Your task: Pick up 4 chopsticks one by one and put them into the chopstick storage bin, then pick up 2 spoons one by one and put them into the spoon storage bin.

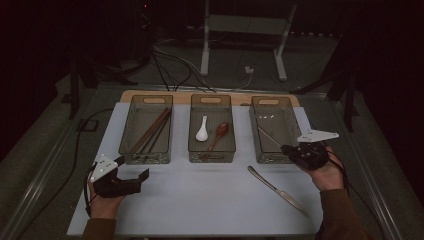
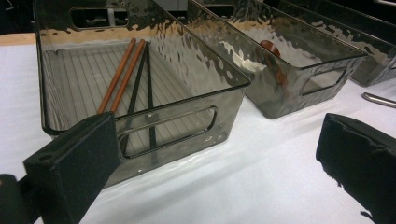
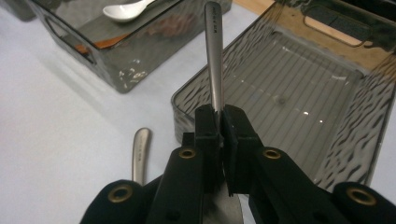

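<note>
I see three smoky grey translucent plastic bins with a rippled sheen and ribbed floors: left bin (image 1: 146,129), middle bin (image 1: 211,129), right bin (image 1: 275,129). A reddish-brown wooden chopstick pair (image 2: 119,77) and a black chopstick pair (image 2: 142,79) lie in the left one. Glossy white ceramic spoon (image 1: 202,130) and brown wooden spoon (image 1: 220,132) in the middle one. My matte black right gripper (image 3: 219,123) with brass-coloured rivets clamps a silver metal utensil (image 3: 215,60). Silver table knife (image 1: 277,190) on the pale white-grey mat (image 1: 200,200). Black left gripper (image 1: 132,172), pale grey plate.
</note>
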Tool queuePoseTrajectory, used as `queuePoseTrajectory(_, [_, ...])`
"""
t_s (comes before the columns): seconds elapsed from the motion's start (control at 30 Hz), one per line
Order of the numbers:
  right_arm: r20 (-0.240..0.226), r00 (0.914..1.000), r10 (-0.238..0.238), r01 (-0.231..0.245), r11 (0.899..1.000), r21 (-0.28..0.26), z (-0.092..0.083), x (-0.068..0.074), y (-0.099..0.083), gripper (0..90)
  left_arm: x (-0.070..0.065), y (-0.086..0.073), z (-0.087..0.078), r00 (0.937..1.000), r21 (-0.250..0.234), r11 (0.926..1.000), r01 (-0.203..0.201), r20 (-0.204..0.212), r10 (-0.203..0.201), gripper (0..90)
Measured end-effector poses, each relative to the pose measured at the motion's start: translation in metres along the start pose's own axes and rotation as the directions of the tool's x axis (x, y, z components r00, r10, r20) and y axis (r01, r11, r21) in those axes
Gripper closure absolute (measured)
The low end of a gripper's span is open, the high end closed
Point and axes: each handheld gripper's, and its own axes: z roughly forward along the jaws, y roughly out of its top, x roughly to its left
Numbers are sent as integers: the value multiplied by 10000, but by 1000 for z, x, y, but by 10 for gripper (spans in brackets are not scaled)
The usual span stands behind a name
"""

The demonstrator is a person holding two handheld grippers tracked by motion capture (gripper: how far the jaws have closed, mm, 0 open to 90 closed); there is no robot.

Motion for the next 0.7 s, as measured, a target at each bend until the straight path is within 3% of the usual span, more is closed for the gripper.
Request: queuePoseTrajectory(0.7, [504, 9983, 292, -280, 9993, -239, -1, -12, 5, 853, 0, 0, 0, 10000, -15, 10000, -14, -2, 14, 5])
